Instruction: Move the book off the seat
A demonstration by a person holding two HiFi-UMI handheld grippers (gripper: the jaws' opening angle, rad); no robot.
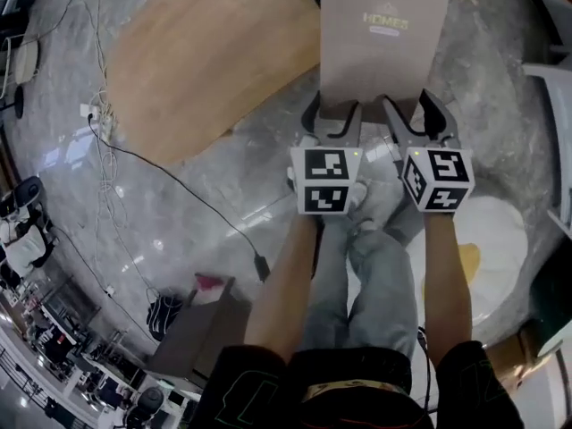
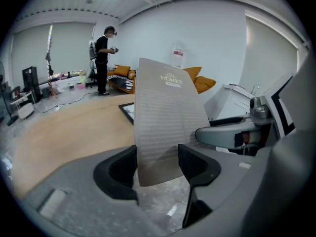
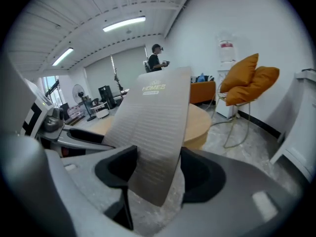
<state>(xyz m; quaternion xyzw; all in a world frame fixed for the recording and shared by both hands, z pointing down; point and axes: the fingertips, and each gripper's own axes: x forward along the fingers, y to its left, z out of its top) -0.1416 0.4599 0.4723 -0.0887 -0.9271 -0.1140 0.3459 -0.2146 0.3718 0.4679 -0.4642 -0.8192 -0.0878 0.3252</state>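
A thin beige book (image 1: 382,38) with a pale logo on its cover is held in the air in front of me, above the floor and the edge of a round wooden table (image 1: 206,61). My left gripper (image 1: 332,119) is shut on its near edge at the left, my right gripper (image 1: 413,114) is shut on the same edge at the right. In the left gripper view the book (image 2: 165,117) rises upright between the black jaws of that gripper (image 2: 158,167). In the right gripper view the book (image 3: 153,132) leans left between the jaws of that gripper (image 3: 157,174). No seat shows under the book.
A chair with orange cushions (image 3: 249,80) stands against the white wall to the right. A white cabinet (image 1: 559,132) is at the right. Cables (image 1: 116,164) and a black power brick (image 1: 262,264) lie on the grey floor. A person (image 2: 102,58) stands far off.
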